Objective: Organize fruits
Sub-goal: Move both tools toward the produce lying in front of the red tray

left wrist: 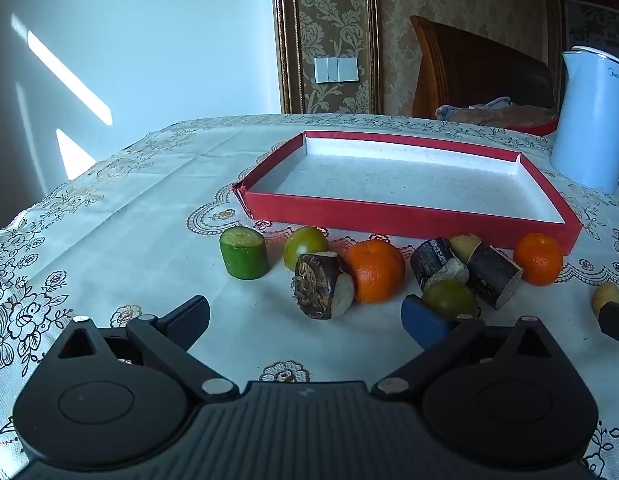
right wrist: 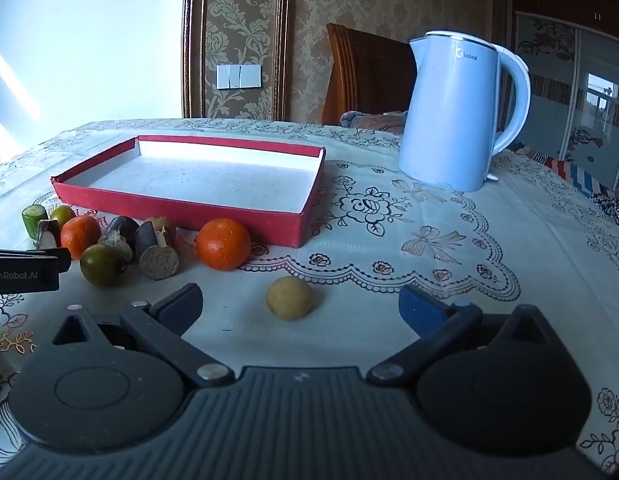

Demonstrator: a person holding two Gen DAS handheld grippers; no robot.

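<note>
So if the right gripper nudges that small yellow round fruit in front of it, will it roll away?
Probably: the small yellow fruit looks nearly round and lies loose on flat tablecloth, with nothing beside it. Its skin looks matte, so likely not slippery.

Kettle (right wrist: 457,116), pale blue, standing near the far right edge of the table: brand "Midea" printed high on its body, just under the lid; first letter partly lost in the round logo mark. In the left wrist view the same print is too blurred to read. Left gripper (right wrist: 23,274), seen side-on from the right wrist view: white lettering "GenRobot.AI", first letter cut by the frame edge
</note>
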